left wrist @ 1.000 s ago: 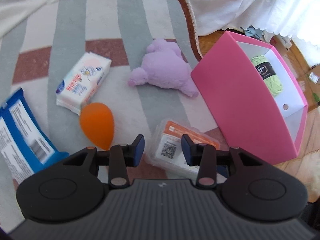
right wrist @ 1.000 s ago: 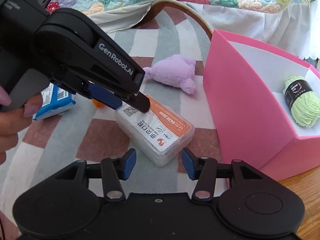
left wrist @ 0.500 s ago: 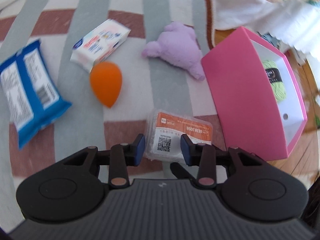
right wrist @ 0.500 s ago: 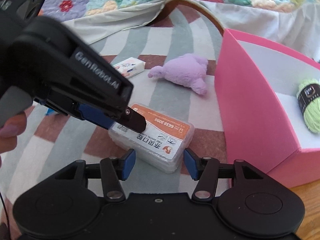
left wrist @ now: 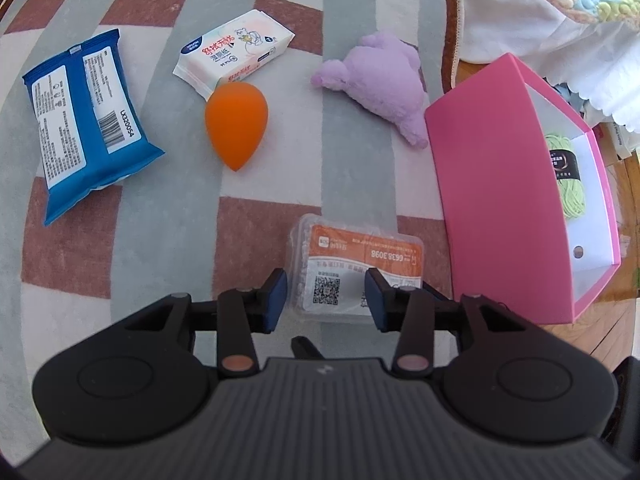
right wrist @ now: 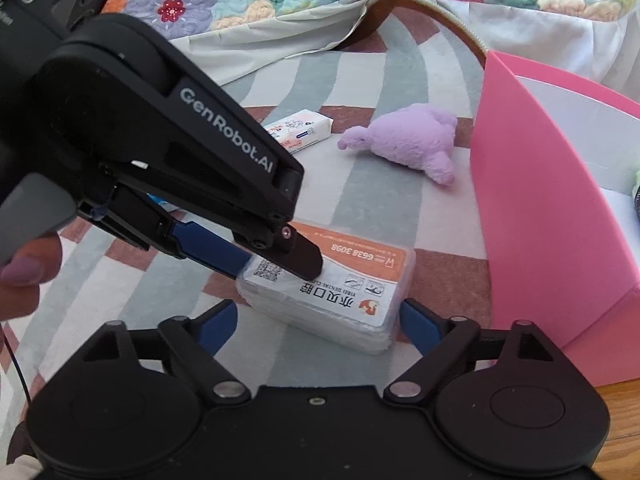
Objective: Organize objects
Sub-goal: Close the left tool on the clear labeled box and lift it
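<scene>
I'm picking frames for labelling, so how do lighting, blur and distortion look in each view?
Left wrist view: even daylight, sharp; fisheye bends the rug stripes and the pink box. Right wrist view: the left gripper looms large and dark, hiding the rug's left part; print on the clear plastic case stays legible.

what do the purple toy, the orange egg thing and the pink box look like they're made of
Purple toy: plush fabric, fuzzy matte pile with soft, lumpy edges.
Orange egg-shaped sponge: looks like foam or soft rubber; smooth, matte, no glare, so I can't say which.
Pink box: probably coated cardboard or thin plastic board; flat stiff panels, crisp folds, slight sheen, white inside.
</scene>
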A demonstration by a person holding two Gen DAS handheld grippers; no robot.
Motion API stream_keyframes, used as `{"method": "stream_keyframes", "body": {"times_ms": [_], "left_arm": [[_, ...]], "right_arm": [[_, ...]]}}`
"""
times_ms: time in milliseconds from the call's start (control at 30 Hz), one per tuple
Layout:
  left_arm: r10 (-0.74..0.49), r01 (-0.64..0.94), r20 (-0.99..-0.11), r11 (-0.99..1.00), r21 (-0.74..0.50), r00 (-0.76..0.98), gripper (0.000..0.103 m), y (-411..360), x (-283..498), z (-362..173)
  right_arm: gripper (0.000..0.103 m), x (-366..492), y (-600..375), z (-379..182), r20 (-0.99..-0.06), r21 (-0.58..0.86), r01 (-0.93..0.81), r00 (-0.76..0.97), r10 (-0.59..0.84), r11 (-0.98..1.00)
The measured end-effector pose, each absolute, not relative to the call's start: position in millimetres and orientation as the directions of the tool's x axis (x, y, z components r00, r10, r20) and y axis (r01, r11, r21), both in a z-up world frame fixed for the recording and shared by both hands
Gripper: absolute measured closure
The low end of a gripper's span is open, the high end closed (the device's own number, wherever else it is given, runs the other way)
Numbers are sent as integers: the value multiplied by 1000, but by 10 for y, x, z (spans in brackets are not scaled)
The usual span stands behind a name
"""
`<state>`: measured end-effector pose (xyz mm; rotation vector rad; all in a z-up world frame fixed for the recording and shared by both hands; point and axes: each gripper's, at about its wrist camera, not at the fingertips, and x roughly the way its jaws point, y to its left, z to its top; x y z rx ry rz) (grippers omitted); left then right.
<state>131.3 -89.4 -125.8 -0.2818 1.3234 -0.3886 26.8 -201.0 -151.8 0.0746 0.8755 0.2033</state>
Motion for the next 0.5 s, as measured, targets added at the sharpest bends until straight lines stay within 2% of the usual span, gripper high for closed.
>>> {"method": "stream_keyframes", "body": {"times_ms": [167, 300, 500], "left_arm": [[-447, 142, -871, 894, -425, 203, 58, -891, 1292, -1278], [-458, 153, -863, 888, -434, 212, 55, -898, 1281, -1299], [-458, 159, -858, 888, -431, 233, 56, -917, 1245, -1292]], "right_arm": [[5, 316, -1955, -1556, -767, 133, -145, 611, 195, 980], [5, 410, -1966, -1606, -782, 138, -123, 596, 184, 983], [7, 463, -1979, -1584, -801, 151, -117, 567, 190, 982]]}}
